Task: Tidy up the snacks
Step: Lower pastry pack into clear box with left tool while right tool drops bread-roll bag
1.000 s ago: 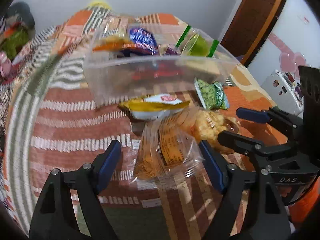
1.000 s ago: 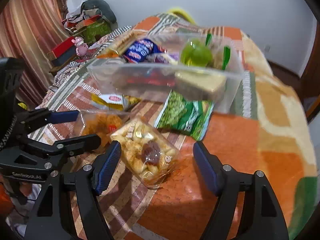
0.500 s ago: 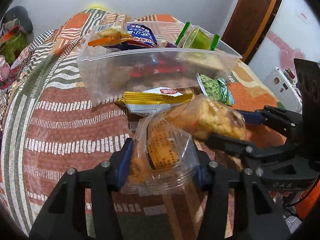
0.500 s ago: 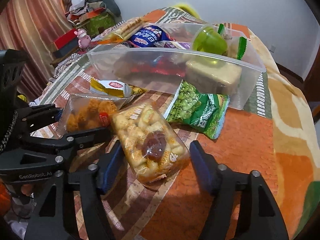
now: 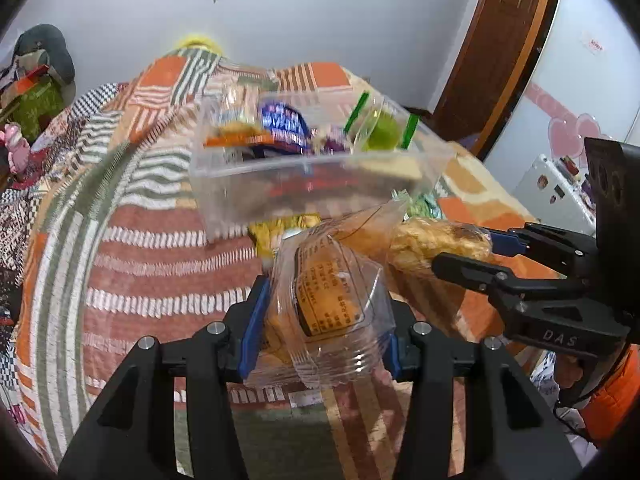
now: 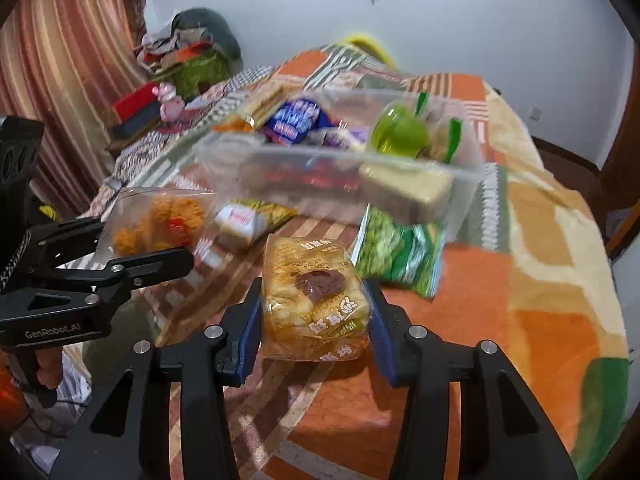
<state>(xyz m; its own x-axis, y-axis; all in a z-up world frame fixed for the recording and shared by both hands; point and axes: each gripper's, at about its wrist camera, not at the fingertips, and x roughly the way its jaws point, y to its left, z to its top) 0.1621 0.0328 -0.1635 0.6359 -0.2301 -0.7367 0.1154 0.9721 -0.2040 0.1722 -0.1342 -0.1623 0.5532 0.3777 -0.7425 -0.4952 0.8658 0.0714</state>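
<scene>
Blue-padded left gripper [image 5: 320, 320] clamped on clear snack bag [image 5: 326, 300], lifted off bedspread [image 5: 152, 272]. Right gripper [image 6: 314, 316] clamped on puffed snack pack [image 6: 316, 296], also raised. Beyond: yellow packet [image 6: 250, 218] and green pea bag [image 6: 396, 250] on bedspread, then clear bin [image 6: 340, 172] holding snacks.

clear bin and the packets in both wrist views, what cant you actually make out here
- Clear bin, both views: motion blur smears its contents; labels unreadable.
- Green packet, left wrist view: mostly hidden behind the held orange snack bag and the bin.
- Yellow packet, right wrist view: blurred, print illegible.
- Left claw and right claw: whether the bags are lifted off the blanket cannot be told.
</scene>
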